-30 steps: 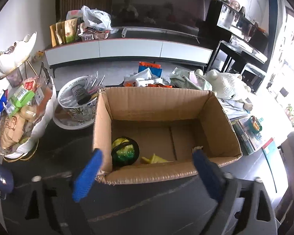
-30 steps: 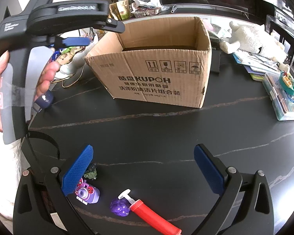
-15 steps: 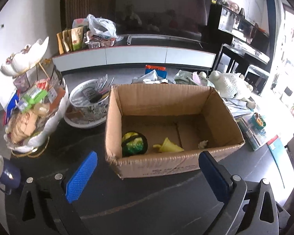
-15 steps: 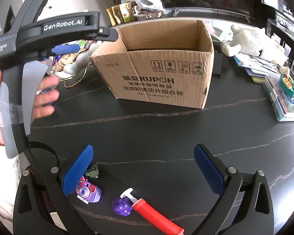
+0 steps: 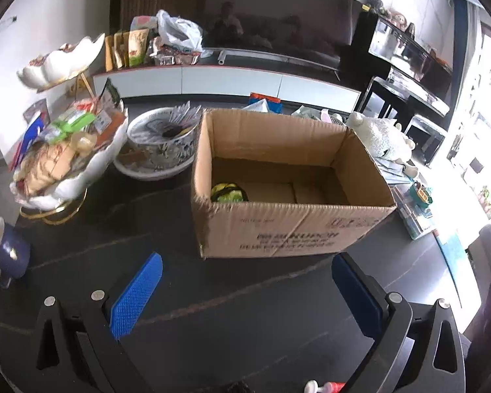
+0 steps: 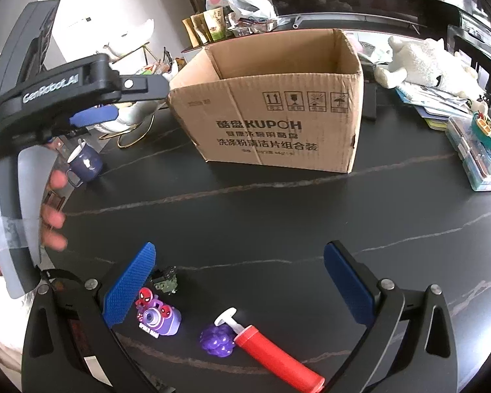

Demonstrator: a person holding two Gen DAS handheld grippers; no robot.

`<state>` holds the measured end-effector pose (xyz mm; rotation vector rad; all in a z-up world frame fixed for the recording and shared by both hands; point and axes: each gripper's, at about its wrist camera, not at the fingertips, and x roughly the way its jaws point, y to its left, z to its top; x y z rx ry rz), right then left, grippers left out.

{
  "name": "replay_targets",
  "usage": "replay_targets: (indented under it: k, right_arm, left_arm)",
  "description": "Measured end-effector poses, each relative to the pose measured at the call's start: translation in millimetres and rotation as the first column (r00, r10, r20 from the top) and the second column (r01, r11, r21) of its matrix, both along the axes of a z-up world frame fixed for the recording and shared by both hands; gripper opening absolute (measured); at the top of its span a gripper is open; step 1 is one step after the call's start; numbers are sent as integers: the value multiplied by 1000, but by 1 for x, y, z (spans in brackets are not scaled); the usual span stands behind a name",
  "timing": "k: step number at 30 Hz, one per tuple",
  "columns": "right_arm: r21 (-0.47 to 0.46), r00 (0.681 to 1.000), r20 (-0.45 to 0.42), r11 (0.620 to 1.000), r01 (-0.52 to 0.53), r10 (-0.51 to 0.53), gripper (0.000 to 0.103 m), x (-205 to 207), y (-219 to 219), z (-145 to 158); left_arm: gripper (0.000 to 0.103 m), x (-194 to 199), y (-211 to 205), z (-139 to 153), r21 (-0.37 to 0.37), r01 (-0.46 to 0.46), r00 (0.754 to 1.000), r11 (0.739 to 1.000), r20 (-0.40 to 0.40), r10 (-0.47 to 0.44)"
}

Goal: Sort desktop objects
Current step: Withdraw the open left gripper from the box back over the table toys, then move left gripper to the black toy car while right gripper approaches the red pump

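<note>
An open cardboard box (image 5: 288, 229) stands on the dark table with a green-and-yellow ball (image 5: 227, 193) in its near left corner. My left gripper (image 5: 245, 291) is open and empty, hanging just in front of the box; in the right wrist view a hand holds it at the left. My right gripper (image 6: 239, 281) is open and empty, low over the table's near edge. Below it lie a purple toy camera (image 6: 157, 317), a small green toy (image 6: 165, 281), purple toy grapes (image 6: 217, 340) and a red pump (image 6: 271, 357). The camera sits beside the left fingertip.
A blue mug (image 6: 85, 162) stands left of the box, by a white snack stand (image 5: 65, 160) and a patterned bowl (image 5: 160, 140). To the right are a white plush toy (image 6: 428, 62), papers and stacked plastic cases (image 6: 484, 157). Bare dark tabletop (image 6: 278, 216) separates box and toys.
My left gripper has pulled back from above the box opening toward the near side and dropped lower. The right gripper has barely moved and stays open.
</note>
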<state>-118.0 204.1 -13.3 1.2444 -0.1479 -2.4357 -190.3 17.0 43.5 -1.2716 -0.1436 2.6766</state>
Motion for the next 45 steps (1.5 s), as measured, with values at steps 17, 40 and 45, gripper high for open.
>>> replay_targets:
  k: [17,40,45]
  right_arm:
    - [13,999,25,1000,25,-25,102,35,12,1]
    - [72,996,93,997,-22,15,90,76,10,-36]
    - [96,996,84,995,-39,30,83,81,6,-44]
  left_arm:
    - [102,77,-8,-6,-124,-9,1000,992,5,10]
    - [102,126,7,-83,-141,54,994,989,100,-40]
    - [102,120,8,-104,-127,48,989,991,142,-30]
